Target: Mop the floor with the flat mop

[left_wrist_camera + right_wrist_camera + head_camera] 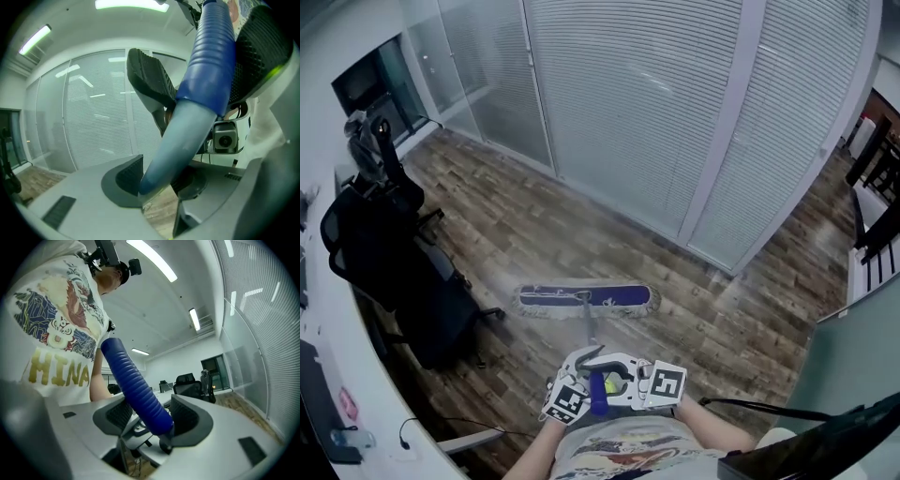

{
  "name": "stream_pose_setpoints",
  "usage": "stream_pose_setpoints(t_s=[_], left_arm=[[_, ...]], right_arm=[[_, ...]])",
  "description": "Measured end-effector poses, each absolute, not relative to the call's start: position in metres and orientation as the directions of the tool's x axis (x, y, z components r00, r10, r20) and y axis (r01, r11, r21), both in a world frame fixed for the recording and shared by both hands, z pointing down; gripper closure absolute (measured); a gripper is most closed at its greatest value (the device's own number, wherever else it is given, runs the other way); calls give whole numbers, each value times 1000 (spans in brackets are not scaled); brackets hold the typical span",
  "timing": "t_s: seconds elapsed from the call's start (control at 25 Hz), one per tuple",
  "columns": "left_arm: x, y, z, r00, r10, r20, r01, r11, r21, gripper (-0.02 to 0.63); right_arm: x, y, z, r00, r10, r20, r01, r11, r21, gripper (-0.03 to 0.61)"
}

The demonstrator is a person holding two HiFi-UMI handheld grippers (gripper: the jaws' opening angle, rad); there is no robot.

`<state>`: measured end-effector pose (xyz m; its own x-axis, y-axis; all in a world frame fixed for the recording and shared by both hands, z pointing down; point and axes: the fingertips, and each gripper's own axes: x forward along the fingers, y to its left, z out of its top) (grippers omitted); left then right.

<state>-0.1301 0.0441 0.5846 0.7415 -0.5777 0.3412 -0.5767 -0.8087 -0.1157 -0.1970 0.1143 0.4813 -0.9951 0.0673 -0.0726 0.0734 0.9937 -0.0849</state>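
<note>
Honestly, the worry from where I stand is the glass partition (628,112). The flat mop's head (584,301) lies flat on the floor (534,234) a little short of that partition, between it and the person. A long push could knock the head into the partition's foot. Well back from the partition, off its left end, stands a black office chair (403,272) (its splayed legs look made for snagging a fringe).

Both grippers sit close together at the very top of the handle (589,328), far back from the partition. With the hold that high, I'd guess the head could tip onto an edge and skip.

The left gripper (157,180) has its jaws clamped on the smooth, pale blue pole (183,140). That pole looks slick and could twist between the pads. The right gripper (147,416) is closed on the dark blue ribbed sleeve (136,385), which should bite better.

The head is a long flat strip, blue on top with a pale shaggy fringe. The floor is mottled brown-grey plank, and the partition is smooth glass over fine slatted blinds.
</note>
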Motion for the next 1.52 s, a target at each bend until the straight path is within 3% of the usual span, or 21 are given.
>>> stream_pose_setpoints(t_s=[0.32, 0.84, 1.52], left_arm=[[-177, -31, 600, 732, -601, 319, -595, -793, -128, 472], [-218, -153, 607, 713, -625, 318, -625, -772, -117, 474], [-244, -460, 606, 709, -605, 363, -617, -781, -95, 472]], right_arm=[[-250, 44, 502, -993, 115, 1, 115, 990, -77, 322], [-287, -74, 508, -989, 149, -3, 148, 984, -101, 322], [-308, -383, 506, -987, 136, -83, 146, 982, -123, 321]])
